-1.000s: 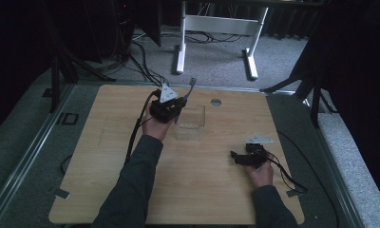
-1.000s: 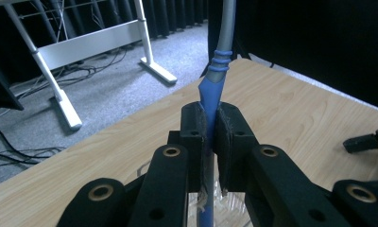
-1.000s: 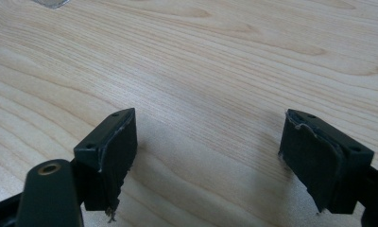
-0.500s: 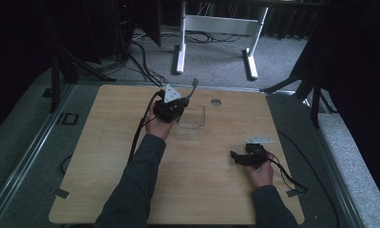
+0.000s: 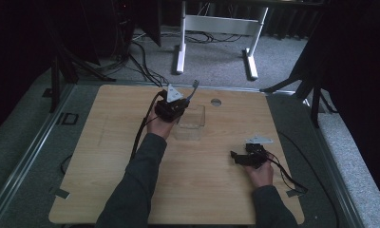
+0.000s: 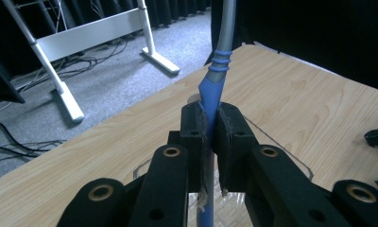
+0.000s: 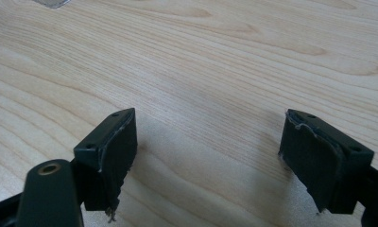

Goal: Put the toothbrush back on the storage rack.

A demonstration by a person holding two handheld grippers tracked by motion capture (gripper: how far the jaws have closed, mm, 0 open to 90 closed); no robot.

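Over at the far side of the light wooden table point(image 5: 107, 156), I hold my left gripper point(image 5: 171, 108) just beside a small clear plastic box point(image 5: 192, 122), with its jaws clamped tight on a fork with a blue handle and a grey metal stem point(image 6: 214, 85). From the left gripper view I see the blue handle squeezed between the two black pads point(image 6: 195, 137), with the grey stem going up and out of the top of the picture. From the high view the fork point(image 5: 194, 87) sticks up past the gripper, its grey prongs pointing at the far edge of the table, and the clear box sits right next to the gripper on its right. My right gripper point(image 5: 240, 157) rests low near the right side of the table, well apart from the box. Its jaws stand wide apart with nothing between them, and in the right gripper view I see just bare wood under the pads point(image 7: 116, 146). I think the picking up part is done, because the fork is off the table and held firm. I think the fork belongs in the clear box, and it is not in there yet. What is left is to bring the fork over the box, lower it in and let go. I cannot tell if anything else lies inside the box.
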